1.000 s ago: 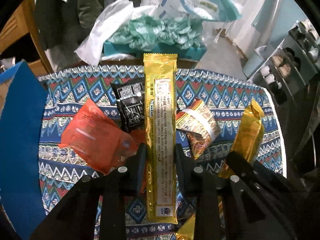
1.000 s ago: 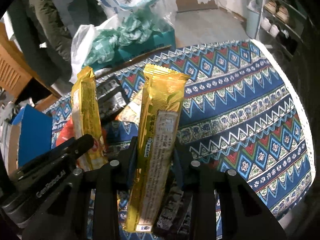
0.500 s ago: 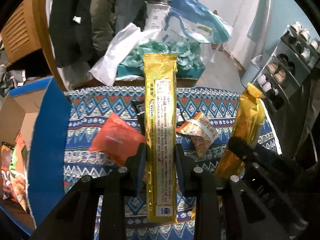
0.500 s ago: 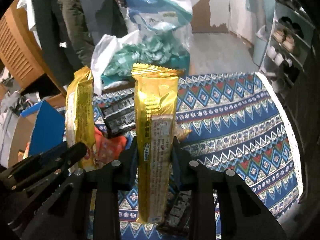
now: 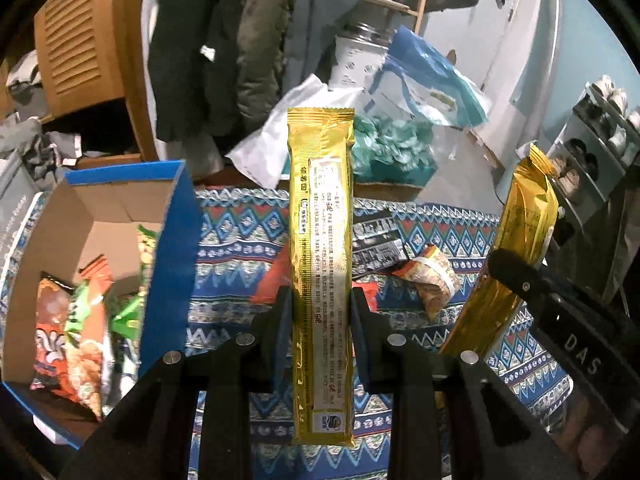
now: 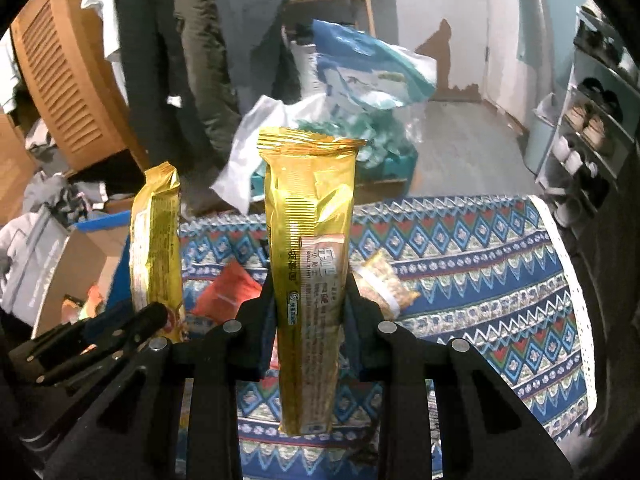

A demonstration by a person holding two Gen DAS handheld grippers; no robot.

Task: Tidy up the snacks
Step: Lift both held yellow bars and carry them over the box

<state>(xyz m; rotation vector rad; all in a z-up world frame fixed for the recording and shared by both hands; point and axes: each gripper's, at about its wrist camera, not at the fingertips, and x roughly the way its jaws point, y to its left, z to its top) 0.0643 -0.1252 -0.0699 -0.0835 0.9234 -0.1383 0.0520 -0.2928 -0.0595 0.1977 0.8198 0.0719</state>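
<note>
The left tool [image 5: 322, 316] is clenched on a long gold snack packet [image 5: 322, 240] held upright, its back panel of small print too fine to read, a small round logo at the bottom end. The right tool [image 6: 310, 312] grips a second gold packet [image 6: 310, 248] likewise; its arm, seen from the left wrist, bears the letters "DAS". Below both lies the patterned cloth of the worktop [image 6: 480, 280], with an orange pouch [image 6: 228, 296], a black packet [image 5: 376, 248] and a striped packet [image 5: 432, 280]. At left an open blue cardboard box [image 5: 168, 260] holds orange and green snack bags [image 5: 72, 332].
</note>
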